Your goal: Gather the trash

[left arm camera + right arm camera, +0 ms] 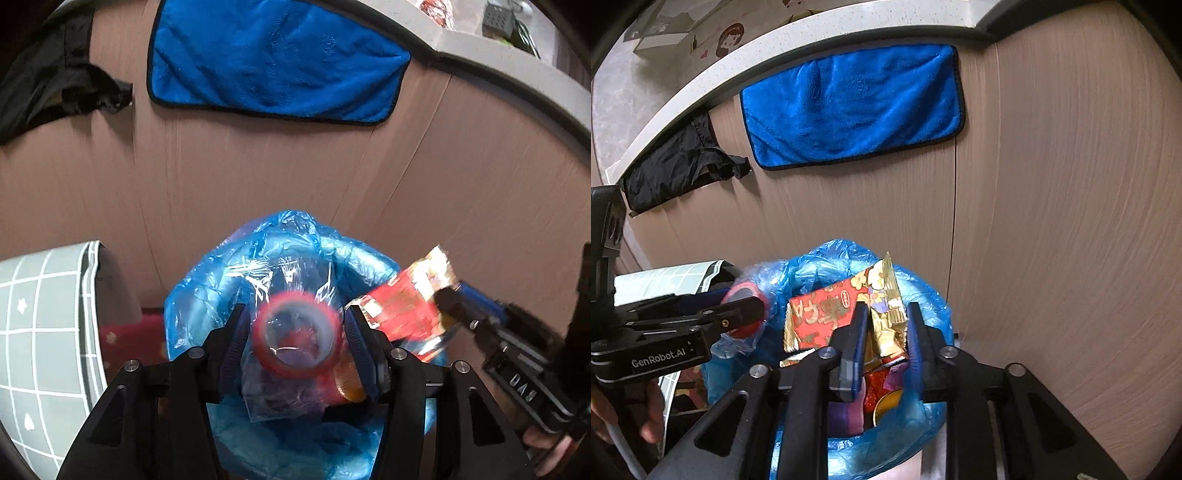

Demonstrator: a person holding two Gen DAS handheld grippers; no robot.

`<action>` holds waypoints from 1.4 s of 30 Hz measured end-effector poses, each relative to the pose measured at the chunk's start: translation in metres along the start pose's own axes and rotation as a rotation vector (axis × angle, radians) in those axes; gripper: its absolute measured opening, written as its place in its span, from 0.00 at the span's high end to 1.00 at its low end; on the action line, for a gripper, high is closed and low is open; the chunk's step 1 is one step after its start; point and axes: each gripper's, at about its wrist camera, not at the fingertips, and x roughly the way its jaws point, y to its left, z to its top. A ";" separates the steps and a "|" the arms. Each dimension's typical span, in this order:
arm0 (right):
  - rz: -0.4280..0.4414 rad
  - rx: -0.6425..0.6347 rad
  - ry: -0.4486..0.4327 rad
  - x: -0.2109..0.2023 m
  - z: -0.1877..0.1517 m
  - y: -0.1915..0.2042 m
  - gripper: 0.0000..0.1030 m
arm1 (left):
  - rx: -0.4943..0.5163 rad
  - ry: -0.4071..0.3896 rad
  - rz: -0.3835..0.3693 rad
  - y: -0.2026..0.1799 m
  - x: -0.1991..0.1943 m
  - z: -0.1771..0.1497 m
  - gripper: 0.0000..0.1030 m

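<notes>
A: You're holding both grippers over the bin lined with a blue bag. Your left gripper is standing wide around a red-rimmed clear cup in plastic wrap; I can't tell whether the pads are pressing it.

B: And the right?

A: Your right gripper is standing slightly parted, with the red and gold snack wrapper between the fingers, seemingly loose, right above the bag's mouth.

B: Any advice?

A: You're probably releasing now, so keep both pieces centred over the opening and watch the wrapper isn't snagging on the liner's edge.
</notes>
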 end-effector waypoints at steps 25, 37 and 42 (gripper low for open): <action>0.102 -0.015 -0.043 -0.119 -0.034 0.065 0.57 | -0.024 -0.261 0.291 0.013 -0.215 -0.096 0.43; 0.185 -0.132 -0.177 -0.239 -0.100 0.123 0.51 | 0.041 -0.313 0.341 -0.011 -0.310 -0.191 0.43; 0.150 -0.116 -0.196 -0.274 -0.124 0.124 0.51 | 0.021 -0.383 0.349 -0.020 -0.342 -0.210 0.43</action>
